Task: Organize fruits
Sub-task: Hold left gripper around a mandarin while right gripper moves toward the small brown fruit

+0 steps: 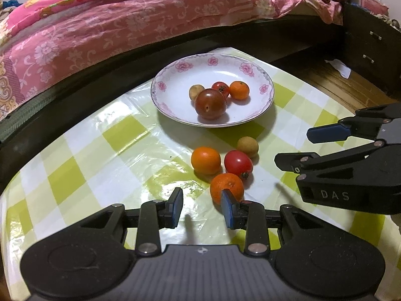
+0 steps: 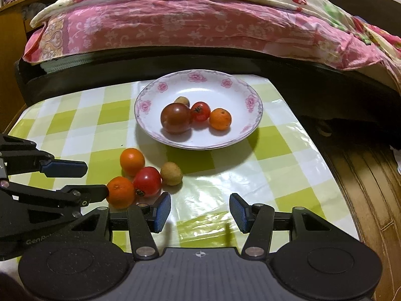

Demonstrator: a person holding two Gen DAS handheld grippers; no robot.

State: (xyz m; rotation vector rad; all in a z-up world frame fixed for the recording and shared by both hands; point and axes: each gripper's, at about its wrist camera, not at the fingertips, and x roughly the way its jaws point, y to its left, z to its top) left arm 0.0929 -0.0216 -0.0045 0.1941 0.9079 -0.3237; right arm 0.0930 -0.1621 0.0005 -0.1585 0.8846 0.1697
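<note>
From the left wrist camera, the left gripper (image 1: 201,207) hangs low over the table (image 1: 82,155) with its fingers spread and nothing between them; the right-hand pad sits in front of the nearest mandarin (image 1: 226,188), which lies just outside the gap, so the spread looks meant to admit that fruit once the tool shifts sideways, though contact cannot be told. Behind it three more fruits lie loose on the checked cloth, close together: a second mandarin (image 1: 206,160), a red tomato (image 1: 238,161) and a small tan longan (image 1: 247,146). Further back stands the floral plate (image 1: 165,85), already carrying a dark tomato (image 1: 210,104), a small red tomato (image 1: 220,88), an orange fruit (image 1: 239,90) and a tan one (image 1: 196,92), so by my reading the sorting is about half done. The right gripper (image 1: 293,149) enters from the right edge, released and carrying nothing. From the right wrist camera, the right gripper (image 2: 199,212) is parted wide over bare cloth, well apart from any fruit, seemingly waiting its turn. The left gripper (image 2: 96,180) reaches in from the left with its fingers apart; the lower one ends right at the nearest mandarin (image 2: 120,192), touching or nearly so. The red tomato (image 2: 147,181) presses against that mandarin, so closing there could nudge it and set it rolling. The plate (image 2: 250,100) sits near the table's far edge, beside the bed (image 2: 175,25).
</note>
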